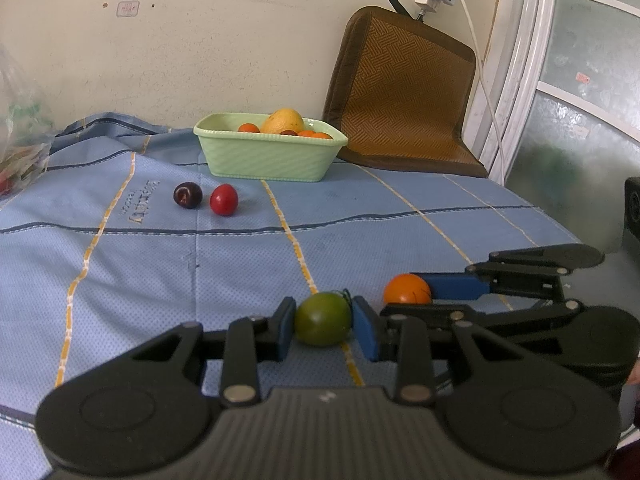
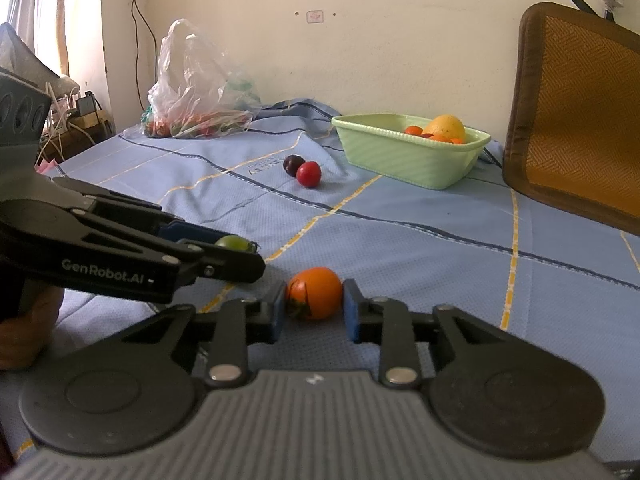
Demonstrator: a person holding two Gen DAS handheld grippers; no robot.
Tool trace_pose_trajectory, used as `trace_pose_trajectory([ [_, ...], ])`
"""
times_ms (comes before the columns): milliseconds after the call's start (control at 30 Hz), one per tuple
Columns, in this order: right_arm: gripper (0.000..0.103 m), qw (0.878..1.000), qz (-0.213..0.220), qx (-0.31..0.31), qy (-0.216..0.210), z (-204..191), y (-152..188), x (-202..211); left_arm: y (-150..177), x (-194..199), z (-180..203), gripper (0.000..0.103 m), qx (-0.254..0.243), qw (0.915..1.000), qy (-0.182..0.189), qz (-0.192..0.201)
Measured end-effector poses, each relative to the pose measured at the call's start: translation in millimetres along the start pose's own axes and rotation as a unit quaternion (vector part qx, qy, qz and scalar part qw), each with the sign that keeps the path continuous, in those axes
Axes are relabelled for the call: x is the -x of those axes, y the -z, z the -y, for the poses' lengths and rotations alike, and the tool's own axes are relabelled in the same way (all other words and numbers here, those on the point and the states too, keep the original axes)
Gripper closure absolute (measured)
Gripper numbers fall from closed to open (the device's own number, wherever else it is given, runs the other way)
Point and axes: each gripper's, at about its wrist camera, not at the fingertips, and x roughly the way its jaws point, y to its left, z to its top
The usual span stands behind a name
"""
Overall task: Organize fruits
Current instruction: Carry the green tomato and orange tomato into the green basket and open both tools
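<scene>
Left wrist: cloth [image 1: 400, 232] open between green tomato [image 1: 322, 319], basket [image 1: 272, 160].

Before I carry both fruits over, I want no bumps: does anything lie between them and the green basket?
Nearly clear: only the red fruit and dark plum lie on the cloth left of the basket.

Both wrist cameras sit low behind their jaws, looking across the blue cloth [image 1: 120, 264]. Each faces the green basket [image 1: 268, 156] at the far wall. Both views show it.
</scene>
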Motion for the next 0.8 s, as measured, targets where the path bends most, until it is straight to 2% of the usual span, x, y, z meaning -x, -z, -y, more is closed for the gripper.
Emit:
trace_pose_trajectory([
  [167, 0.071, 1.0, 0.001, -0.004, 0.0, 0.3, 0.2, 1.2, -0.9, 0.8, -1.0, 0.073, 0.004, 1.0, 0.001, 0.0],
  [333, 0.071, 1.0, 0.021, -0.002, 0.007, 6.7, -9.8, 1.6, -15.2, -1.6, -16.8, 0.073, 0.059, 0.9976, 0.036, 0.0],
  [467, 0.071, 0.998, 0.057, 0.017, 0.019, 23.2, -40.4, -10.6, -57.6, -9.5, -25.4, 0.073, 0.055, 0.9975, 0.033, 0.028],
  [600, 0.071, 0.994, 0.1, 0.001, 0.042, 49.8, -76.8, -36.4, -110.4, -36.5, -35.5, 0.073, 0.047, 0.997, 0.016, 0.06],
  [800, 0.071, 0.992, 0.104, -0.014, 0.068, 80.6, -108.6, -91.0, -158.4, -107.1, -68.4, 0.073, 0.084, 0.9956, -0.023, 0.034],
])
